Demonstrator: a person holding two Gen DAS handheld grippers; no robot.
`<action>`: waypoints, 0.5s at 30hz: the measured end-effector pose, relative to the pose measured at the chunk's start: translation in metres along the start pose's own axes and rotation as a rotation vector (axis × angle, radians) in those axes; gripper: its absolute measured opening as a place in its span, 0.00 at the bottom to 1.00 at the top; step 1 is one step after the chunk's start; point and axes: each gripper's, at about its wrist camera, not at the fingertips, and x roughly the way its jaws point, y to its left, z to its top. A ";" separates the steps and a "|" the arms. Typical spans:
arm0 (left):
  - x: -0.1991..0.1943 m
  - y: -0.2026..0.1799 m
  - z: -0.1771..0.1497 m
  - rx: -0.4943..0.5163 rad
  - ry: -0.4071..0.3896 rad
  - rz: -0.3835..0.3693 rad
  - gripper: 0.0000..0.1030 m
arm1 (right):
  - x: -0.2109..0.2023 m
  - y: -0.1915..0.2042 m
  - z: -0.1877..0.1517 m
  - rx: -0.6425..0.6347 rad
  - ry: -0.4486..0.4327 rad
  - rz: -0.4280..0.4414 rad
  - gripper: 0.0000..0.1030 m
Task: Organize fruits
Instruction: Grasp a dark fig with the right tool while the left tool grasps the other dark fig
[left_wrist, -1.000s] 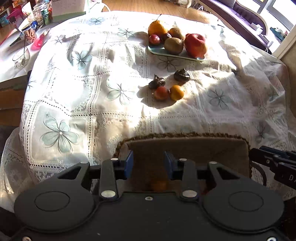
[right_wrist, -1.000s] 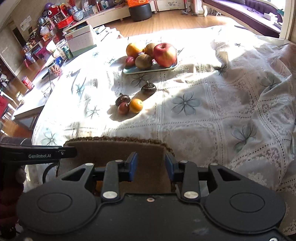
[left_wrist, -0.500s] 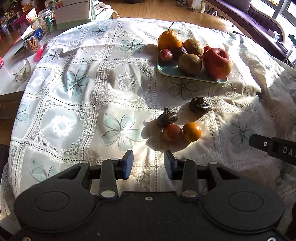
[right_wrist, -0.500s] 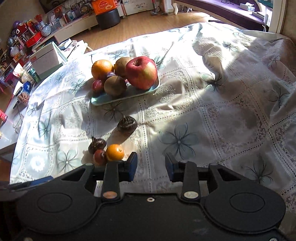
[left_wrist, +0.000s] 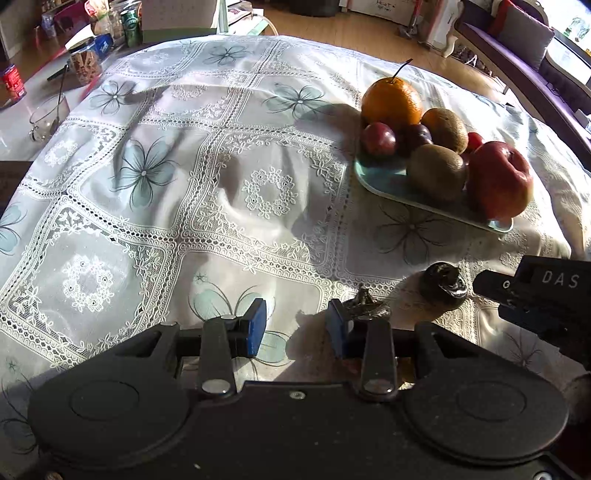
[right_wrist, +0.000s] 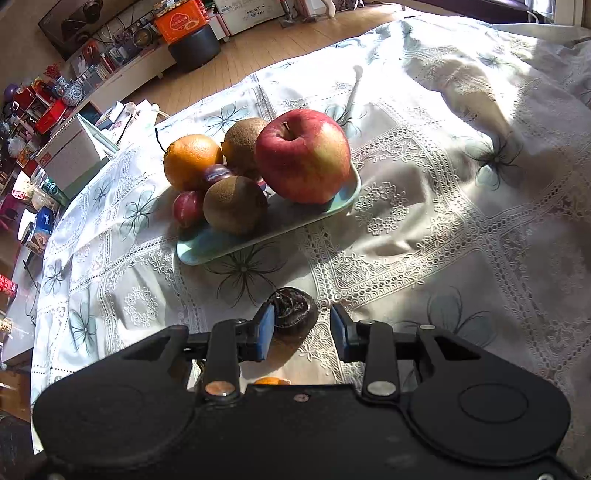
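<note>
wood floor (right_wrist: 236, 74) | purple sofa (left_wrist: 517, 55) | black ottoman (right_wrist: 194, 48) | hard sunlight

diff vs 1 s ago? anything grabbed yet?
Both tools advanced over the table from the near edge. Right tool now has its open jaws around a dark wrinkled fruit; left tool open beside another. Nothing gripped. Fruit plate unchanged.

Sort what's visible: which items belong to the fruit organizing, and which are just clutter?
Job:
teal plate
apple
orange
two kiwis
plums
two dark wrinkled fruits on the cloth
right gripper

Lying about:
glass with spoon
red can
jars
white box
</note>
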 end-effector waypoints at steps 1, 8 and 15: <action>0.003 0.003 0.001 -0.011 0.014 -0.010 0.44 | 0.003 0.003 -0.001 -0.008 -0.003 0.001 0.37; 0.007 0.011 0.001 -0.057 0.015 -0.008 0.44 | 0.024 0.021 -0.004 -0.103 -0.011 -0.027 0.46; 0.011 0.013 0.001 -0.073 0.027 -0.016 0.44 | 0.048 0.021 -0.005 -0.130 0.002 -0.090 0.55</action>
